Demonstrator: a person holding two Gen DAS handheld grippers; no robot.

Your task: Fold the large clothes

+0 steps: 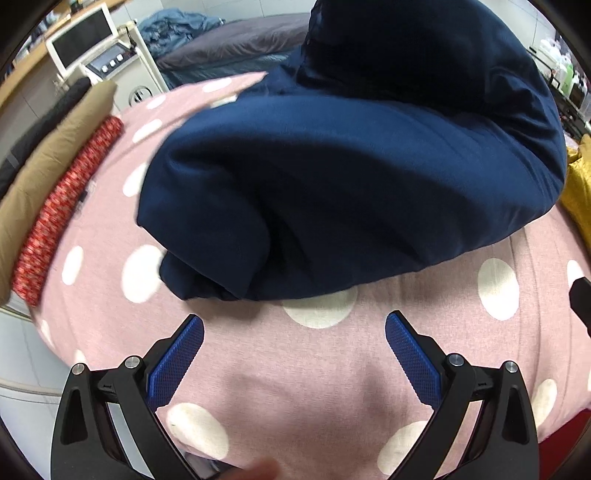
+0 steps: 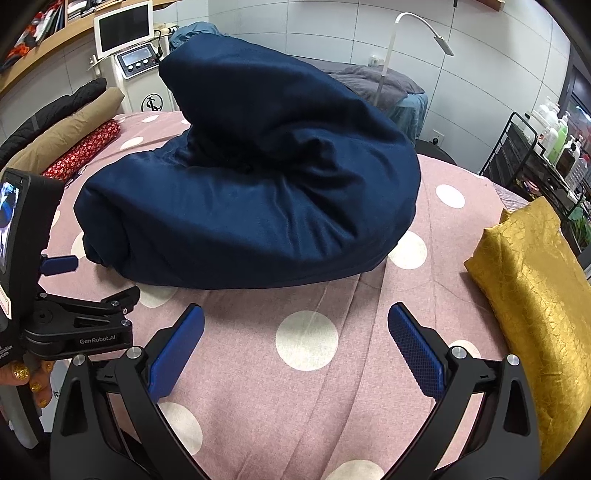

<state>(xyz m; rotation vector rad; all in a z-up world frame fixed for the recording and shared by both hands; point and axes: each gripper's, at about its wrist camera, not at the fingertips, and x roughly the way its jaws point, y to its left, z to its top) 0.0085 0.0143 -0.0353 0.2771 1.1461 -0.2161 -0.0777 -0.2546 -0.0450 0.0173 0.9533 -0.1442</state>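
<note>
Left wrist view shows the left gripper spread wide and empty above the pink dotted cover of the bench, just short of the navy garment, which lies bunched in a tall heap at the bench's middle. Along the left edge lie a red roll and a tan roll. Only the right wrist view shows the right gripper, likewise wide open and holding nothing, the whole gold cloth at the right edge, a hand holding the left gripper's body, and a lamp behind.
</note>
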